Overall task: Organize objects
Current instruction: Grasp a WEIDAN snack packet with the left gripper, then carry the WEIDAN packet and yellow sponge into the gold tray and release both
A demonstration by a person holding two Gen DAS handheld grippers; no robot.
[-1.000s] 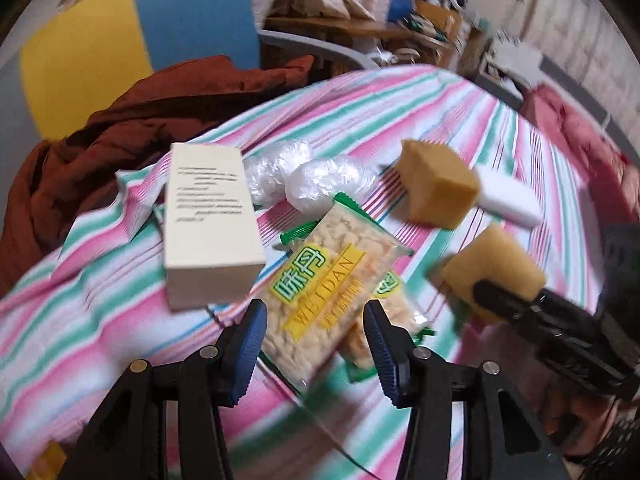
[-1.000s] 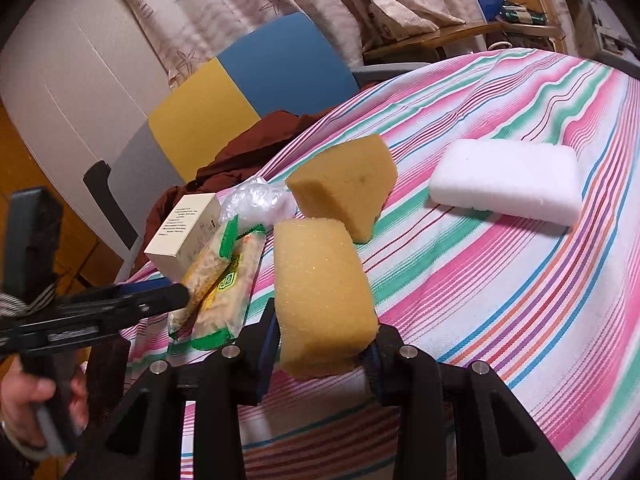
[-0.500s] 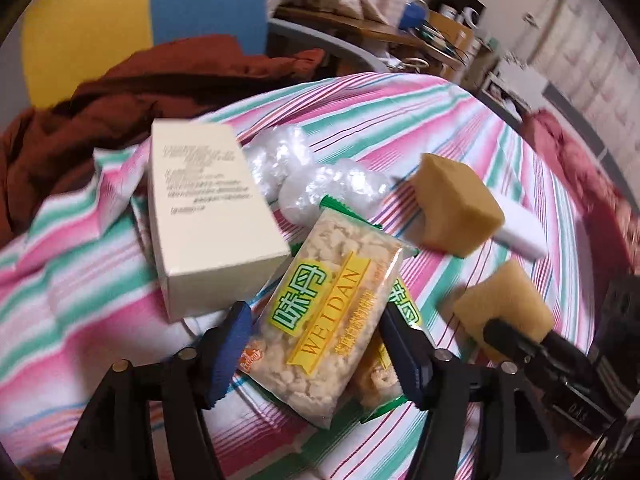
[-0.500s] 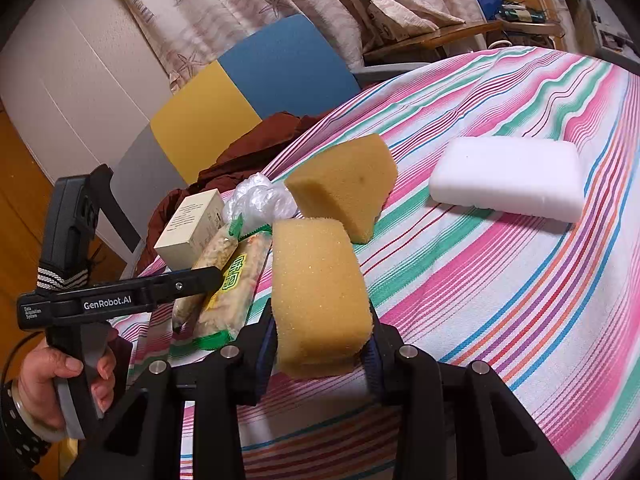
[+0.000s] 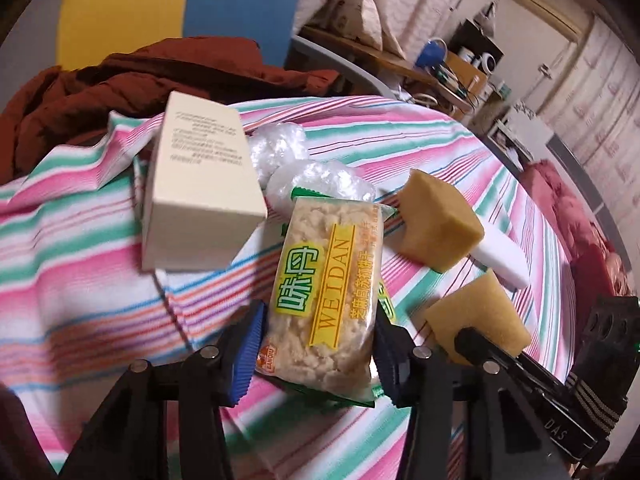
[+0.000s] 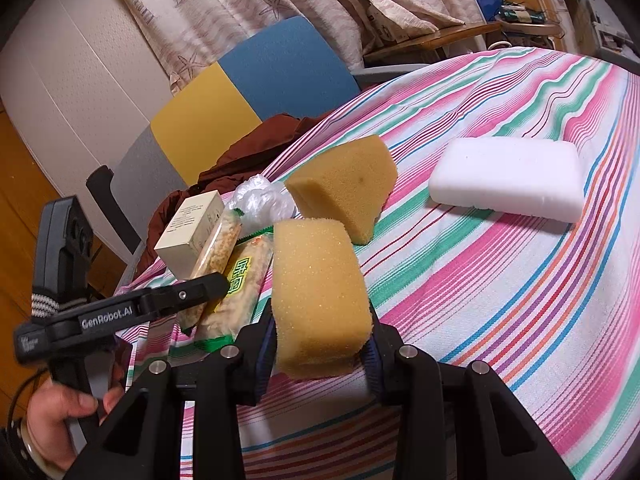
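1. Fingers of the left gripper (image 5: 316,354) straddle the clear green-edged snack packet (image 5: 328,292), closed on its lower end.
2. Fingers of the right gripper (image 6: 322,354) clamp a yellow rectangular sponge (image 6: 320,296) above the striped worktop (image 6: 500,280).
3. Nearby lie a cream cardboard box (image 5: 200,188), a second yellow sponge (image 6: 344,184) and a white foam block (image 6: 508,178).
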